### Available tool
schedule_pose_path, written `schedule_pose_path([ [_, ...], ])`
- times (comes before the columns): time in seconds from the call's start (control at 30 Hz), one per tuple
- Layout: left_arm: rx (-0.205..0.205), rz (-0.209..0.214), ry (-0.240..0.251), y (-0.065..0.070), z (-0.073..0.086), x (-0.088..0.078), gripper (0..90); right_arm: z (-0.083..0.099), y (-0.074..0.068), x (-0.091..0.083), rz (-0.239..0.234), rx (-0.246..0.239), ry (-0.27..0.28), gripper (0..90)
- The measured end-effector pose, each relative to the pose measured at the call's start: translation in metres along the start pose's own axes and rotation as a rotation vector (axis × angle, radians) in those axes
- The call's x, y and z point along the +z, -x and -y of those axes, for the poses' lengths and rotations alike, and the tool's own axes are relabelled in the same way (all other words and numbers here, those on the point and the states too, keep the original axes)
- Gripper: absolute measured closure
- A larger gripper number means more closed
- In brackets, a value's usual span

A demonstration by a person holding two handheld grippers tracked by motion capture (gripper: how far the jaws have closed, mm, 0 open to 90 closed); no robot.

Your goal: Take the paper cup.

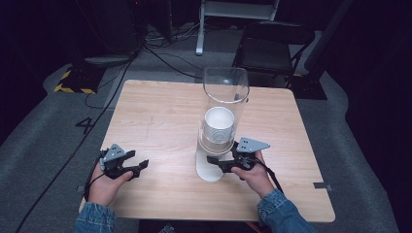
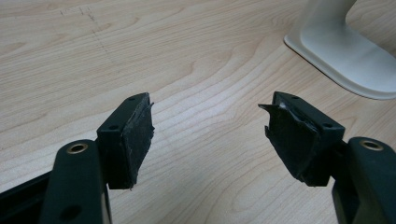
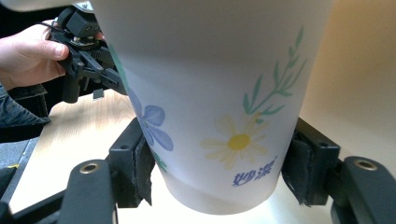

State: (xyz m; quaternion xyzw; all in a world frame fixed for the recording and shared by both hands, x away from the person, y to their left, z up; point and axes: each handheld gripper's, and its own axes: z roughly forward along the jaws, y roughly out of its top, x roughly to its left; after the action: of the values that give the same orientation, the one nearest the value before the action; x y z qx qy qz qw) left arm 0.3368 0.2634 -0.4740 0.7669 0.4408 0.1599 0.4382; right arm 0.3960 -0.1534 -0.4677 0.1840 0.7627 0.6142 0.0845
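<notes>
Cup (image 3: pixel 210 116), white with painted flowers, hangs at the bottom of a clear tube (image 1: pixel 226 90) on a white stand (image 1: pixel 206 170) mid-table (image 1: pixel 160 116). Right tongs (image 3: pixel 217 172) close on its lower sides, pads touching. Left tongs (image 2: pixel 208 135) gape wide over bare wood, holding nothing, well apart from the stand.

Floral paper cup (image 3: pixel 210 107) upright, seemingly dispenser-hung.

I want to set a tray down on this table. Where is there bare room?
The table's whole left half is bare, from the far edge to the left gripper. The strip right of the cup dispenser is free too. It is crowded at the dispenser's base, where the right gripper meets the cup.
</notes>
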Motion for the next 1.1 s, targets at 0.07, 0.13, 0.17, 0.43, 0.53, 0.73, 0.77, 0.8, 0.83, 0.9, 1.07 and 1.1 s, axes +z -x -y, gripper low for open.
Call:
schedule_pose_path([
  [0.07, -0.003, -0.001, 0.001, -0.0001, 0.0001, 0.0000, 31.2, 0.0000, 0.0005, 0.0001, -0.002, 0.003, 0.002, 34.3],
  [0.13, -0.003, -0.002, 0.001, -0.0005, 0.0001, -0.0001, 31.2, -0.0002, 0.0005, 0.0002, -0.001, 0.005, 0.000, 34.3],
  [0.17, -0.001, -0.003, 0.001, -0.0007, 0.0001, -0.0001, 31.2, -0.0003, 0.0006, 0.0002, -0.001, 0.002, -0.001, 34.3],
  [0.43, -0.003, -0.001, 0.002, -0.0004, 0.0001, 0.0000, 31.2, 0.0013, 0.0003, 0.0000, 0.000, 0.011, 0.000, 34.5],
  [0.53, -0.005, -0.002, 0.002, -0.0006, 0.0001, -0.0004, 31.2, 0.0019, 0.0000, -0.0002, 0.002, 0.006, -0.003, 34.8],
  [0.73, -0.004, -0.001, 0.002, -0.0003, 0.0001, 0.0000, 31.2, 0.0036, 0.0002, -0.0003, 0.000, 0.013, 0.000, 35.1],
  [0.77, -0.005, -0.001, 0.002, -0.0003, 0.0001, 0.0000, 31.2, 0.0039, 0.0002, -0.0003, 0.000, 0.013, 0.001, 35.1],
  [0.8, -0.005, -0.001, 0.002, -0.0003, 0.0001, -0.0001, 31.2, 0.0042, 0.0003, -0.0003, -0.001, 0.013, 0.001, 35.1],
  [0.83, -0.008, -0.001, 0.003, -0.0001, 0.0002, 0.0000, 31.2, 0.0047, 0.0002, -0.0002, 0.000, 0.014, 0.003, 35.2],
  [0.9, -0.006, -0.001, 0.002, -0.0004, 0.0001, -0.0004, 31.2, 0.0059, 0.0005, -0.0001, -0.002, 0.017, 0.003, 35.5],
  [1.07, -0.006, -0.002, 0.002, -0.0004, 0.0002, -0.0002, 31.2, 0.0068, 0.0005, -0.0001, -0.002, 0.020, 0.004, 35.8],
  [1.1, -0.006, 0.000, 0.001, -0.0006, 0.0002, -0.0002, 31.2, 0.0070, 0.0006, -0.0002, -0.003, 0.019, 0.003, 35.9],
])
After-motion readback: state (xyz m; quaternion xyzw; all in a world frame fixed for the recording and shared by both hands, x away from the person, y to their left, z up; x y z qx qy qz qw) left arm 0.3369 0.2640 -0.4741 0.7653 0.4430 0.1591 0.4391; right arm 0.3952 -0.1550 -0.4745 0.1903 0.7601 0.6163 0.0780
